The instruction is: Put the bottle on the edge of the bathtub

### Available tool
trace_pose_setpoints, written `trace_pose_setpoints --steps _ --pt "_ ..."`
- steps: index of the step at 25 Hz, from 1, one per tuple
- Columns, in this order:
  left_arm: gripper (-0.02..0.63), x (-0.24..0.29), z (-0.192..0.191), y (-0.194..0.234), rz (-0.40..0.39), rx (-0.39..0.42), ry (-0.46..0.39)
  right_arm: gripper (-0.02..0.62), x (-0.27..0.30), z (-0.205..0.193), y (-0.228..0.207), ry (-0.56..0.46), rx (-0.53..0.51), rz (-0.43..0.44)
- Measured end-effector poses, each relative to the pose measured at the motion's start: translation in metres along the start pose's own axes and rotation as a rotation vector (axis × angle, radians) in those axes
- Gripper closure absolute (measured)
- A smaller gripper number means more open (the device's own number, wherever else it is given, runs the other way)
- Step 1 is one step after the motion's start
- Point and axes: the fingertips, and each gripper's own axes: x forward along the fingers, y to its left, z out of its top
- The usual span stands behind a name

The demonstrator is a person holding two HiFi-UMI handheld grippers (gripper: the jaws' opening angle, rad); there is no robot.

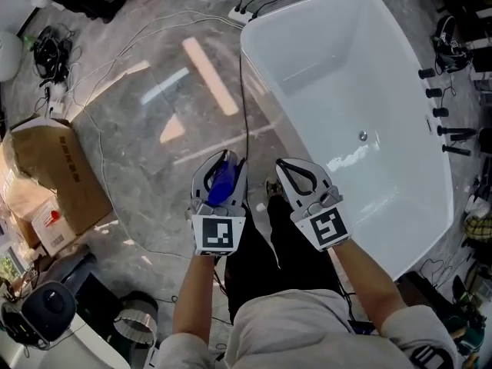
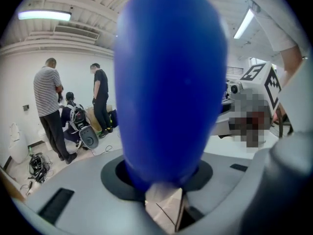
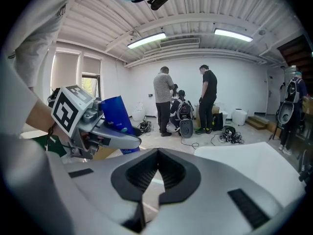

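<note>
My left gripper (image 1: 219, 177) is shut on a blue bottle (image 1: 224, 181), held over the marble floor just left of the white bathtub (image 1: 265, 75). In the left gripper view the blue bottle (image 2: 168, 87) fills the middle of the picture, wedged between the jaws. My right gripper (image 1: 298, 177) hangs beside it over the tub's near left rim, shut with nothing between its jaws. From the right gripper view the left gripper (image 3: 98, 131) and its blue bottle (image 3: 116, 115) show at the left, and the tub's white rim (image 3: 254, 160) lies to the right.
Cardboard boxes (image 1: 54, 179) stand at the left, with cables (image 1: 154, 33) trailing over the floor. Black taps (image 1: 446, 118) line the tub's far right side. Three people (image 3: 183, 102) gather at the room's far wall near bags and gear. A black cable (image 1: 244, 106) runs along the tub's left rim.
</note>
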Motion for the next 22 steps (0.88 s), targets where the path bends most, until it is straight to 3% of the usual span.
trace_pose_setpoints --steps 5,12,18,22 --pt "0.445 0.036 -0.05 0.018 -0.15 0.09 0.027 0.589 0.047 -0.042 0.007 0.074 0.007 -0.021" --pt "0.445 0.086 -0.129 0.023 -0.328 0.156 0.051 0.589 0.099 -0.111 0.012 0.137 0.03 -0.069" --pt "0.445 0.123 -0.191 0.001 -0.36 0.183 0.05 0.589 0.111 -0.181 0.016 0.181 0.003 -0.037" --pt "0.445 0.143 -0.232 -0.02 -0.378 0.183 0.027 0.589 0.113 -0.229 0.02 0.151 0.008 -0.03"
